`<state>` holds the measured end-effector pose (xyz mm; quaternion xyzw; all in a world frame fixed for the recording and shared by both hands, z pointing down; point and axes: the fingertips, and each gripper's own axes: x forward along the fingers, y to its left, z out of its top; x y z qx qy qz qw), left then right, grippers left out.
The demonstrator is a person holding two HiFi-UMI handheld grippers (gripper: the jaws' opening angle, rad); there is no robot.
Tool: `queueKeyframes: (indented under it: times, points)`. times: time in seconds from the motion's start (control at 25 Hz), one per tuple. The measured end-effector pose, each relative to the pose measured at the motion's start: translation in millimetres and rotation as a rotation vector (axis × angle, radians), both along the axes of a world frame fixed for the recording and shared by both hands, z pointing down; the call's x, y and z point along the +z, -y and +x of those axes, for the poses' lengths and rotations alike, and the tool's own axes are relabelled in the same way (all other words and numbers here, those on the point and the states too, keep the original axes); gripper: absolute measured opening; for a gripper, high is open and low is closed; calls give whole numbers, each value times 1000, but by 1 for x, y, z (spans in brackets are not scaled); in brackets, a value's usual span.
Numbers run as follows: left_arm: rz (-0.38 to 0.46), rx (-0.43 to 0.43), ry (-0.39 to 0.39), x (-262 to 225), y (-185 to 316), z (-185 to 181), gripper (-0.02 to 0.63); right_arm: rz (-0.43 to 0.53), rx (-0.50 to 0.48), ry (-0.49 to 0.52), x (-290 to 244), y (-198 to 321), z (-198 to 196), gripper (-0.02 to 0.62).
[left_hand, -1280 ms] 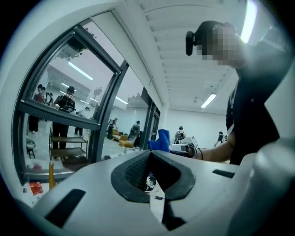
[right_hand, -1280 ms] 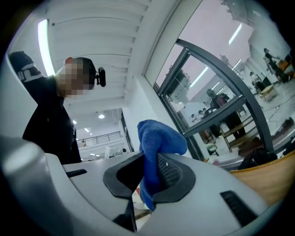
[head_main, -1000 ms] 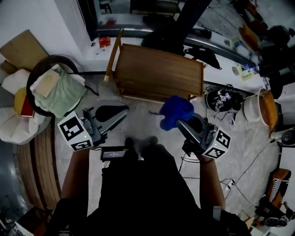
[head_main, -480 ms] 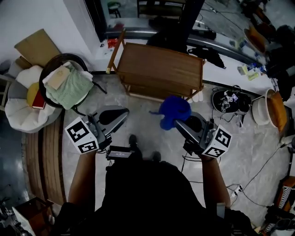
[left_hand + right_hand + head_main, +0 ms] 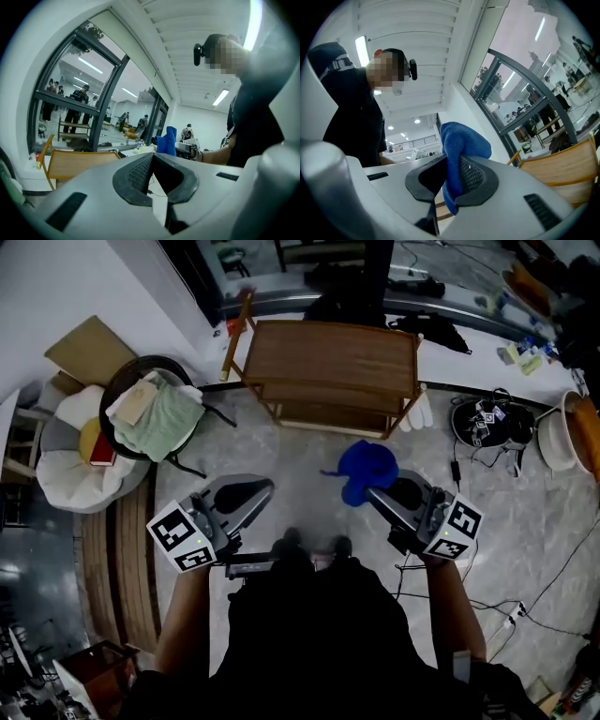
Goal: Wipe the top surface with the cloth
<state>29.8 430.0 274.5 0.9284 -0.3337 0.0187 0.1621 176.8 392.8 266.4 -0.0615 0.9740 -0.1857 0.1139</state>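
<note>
The left hand-held gripper (image 5: pixel 261 489) is held low before the person, its 2 jaws together with nothing between them. Beside it, well apart, the right hand-held gripper (image 5: pixel 375 493) is clamped on the blue cloth (image 5: pixel 367 468), which bunches up above the jaw tips and hangs a little below them. Both point forward over the grey floor (image 5: pixel 300 460). The cloth is in the air, short of the table (image 5: pixel 328 345) and not touching it. The table's wooden top is bare, with 2 shelves beneath. Left of it stands a round seat (image 5: pixel 150 418) piled with green fabric.
</note>
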Motion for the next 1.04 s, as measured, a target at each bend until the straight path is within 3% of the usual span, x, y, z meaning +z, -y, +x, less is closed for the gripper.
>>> queueKeyframes:
  times: [0.2,0.36,0.64,0.84,1.04]
  points:
    - [4,25,-41,-5,1,-7,11,23,-8,-47,-11,-18,-10,57]
    - [48,41,-17,-14,16,-14,11,27,11,-49,-18,-12,-15,57]
    - [11,51,-69,-3,3,-26,12,54,25,-78,-21,-22,-45,57]
    - [33,68,-95,2,-4,-55,11,78,22,-107,-16,-25,-91,57]
    - [44,70,-116,-1,-6,-67,11,123,43,-146,-18,-28,-112,57]
